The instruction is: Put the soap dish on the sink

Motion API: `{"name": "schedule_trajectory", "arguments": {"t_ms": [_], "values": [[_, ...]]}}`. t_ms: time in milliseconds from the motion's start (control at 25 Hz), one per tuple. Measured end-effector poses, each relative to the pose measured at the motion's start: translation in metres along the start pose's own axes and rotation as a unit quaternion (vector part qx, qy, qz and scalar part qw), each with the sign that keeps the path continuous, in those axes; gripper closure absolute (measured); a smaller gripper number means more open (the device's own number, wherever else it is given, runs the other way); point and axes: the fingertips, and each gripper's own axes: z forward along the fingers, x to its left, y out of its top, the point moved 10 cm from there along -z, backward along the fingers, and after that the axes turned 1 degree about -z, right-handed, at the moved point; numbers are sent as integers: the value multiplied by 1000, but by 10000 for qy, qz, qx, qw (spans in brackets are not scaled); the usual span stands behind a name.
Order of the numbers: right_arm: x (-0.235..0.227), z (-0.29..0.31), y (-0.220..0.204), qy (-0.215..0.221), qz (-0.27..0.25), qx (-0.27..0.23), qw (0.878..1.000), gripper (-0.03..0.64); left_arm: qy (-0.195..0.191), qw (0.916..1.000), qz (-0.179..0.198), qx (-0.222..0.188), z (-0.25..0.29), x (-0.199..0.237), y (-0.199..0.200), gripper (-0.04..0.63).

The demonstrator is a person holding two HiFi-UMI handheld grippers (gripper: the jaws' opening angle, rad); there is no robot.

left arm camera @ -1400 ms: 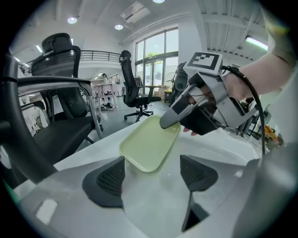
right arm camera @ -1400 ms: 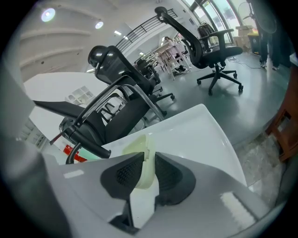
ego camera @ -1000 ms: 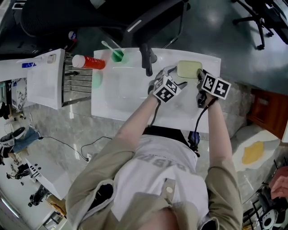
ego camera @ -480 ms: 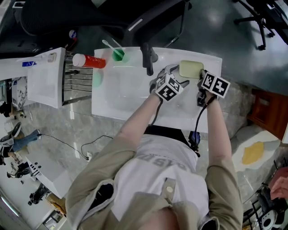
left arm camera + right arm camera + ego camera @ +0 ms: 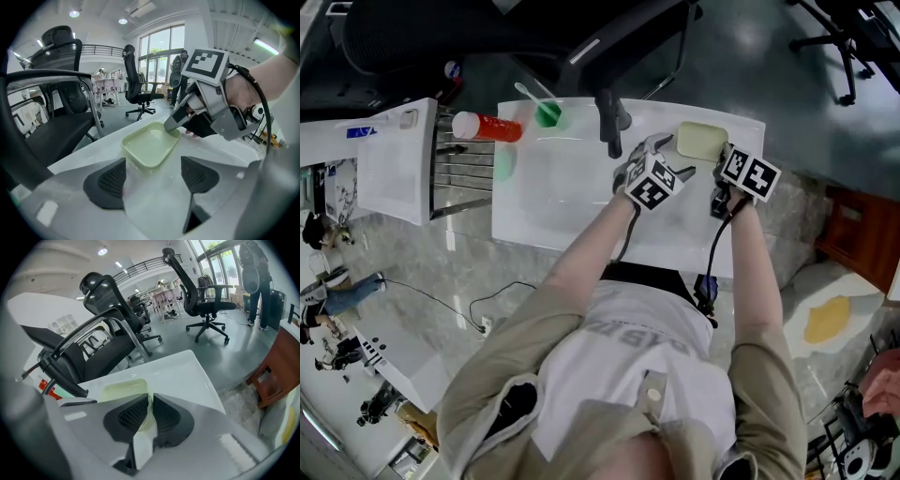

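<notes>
The pale green soap dish sits flat on the back ledge of the white sink, at the sink's one o'clock corner in the head view, to the right of the black faucet. Seen from the marker cube of the right gripper, the dish lies at about ten o'clock, with its near right rim running in between that gripper's jaws. From the left gripper it lies at about two o'clock in the head view, just beyond the jaw tips and apart from them. Both forearms reach up the head view from the person's torso. The right one runs nearly straight toward twelve o'clock, and the left one slants toward one o'clock across the basin. Both grippers tip downward toward the ledge. The right gripper's jaws have just been closing and now stand almost together, their ribbed pads pressed on the thin rim of the dish from both sides. The left gripper's jaws stand wide apart with only bare white sink between them. In its own view the dish lies ahead at twelve o'clock, and the right gripper reaches in to the dish's edge from two o'clock.
</notes>
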Motion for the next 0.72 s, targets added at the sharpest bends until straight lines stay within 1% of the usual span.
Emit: {"name": "schedule_trajectory", "arguments": {"t_ms": [200, 280, 320, 400, 520, 640, 720], "values": [[0, 0, -1, 16, 92, -22, 10000, 566, 52, 10000, -27, -74, -3, 1, 0, 209], [-1, -2, 0, 114, 172, -97, 9997, 508, 96, 9999, 2, -124, -5, 1, 2, 209], [-1, -3, 0, 159, 199, -172, 9995, 490, 114, 9998, 4, -159, -6, 0, 4, 209], [-1, -9, 2, 196, 192, -401, 9988, 465, 138, 9996, -18, -244, -9, 0, 6, 209], [0, -25, 7, 221, 167, -834, 9961, 463, 206, 9987, -104, -460, -19, -3, 13, 209], [5, -49, 11, 290, 33, -1296, 9911, 462, 345, 9958, -187, -825, -38, -7, 24, 209], [9, -68, 12, 370, -169, -1619, 9860, 462, 473, 9925, -185, -1109, -57, -11, 33, 227]]}}
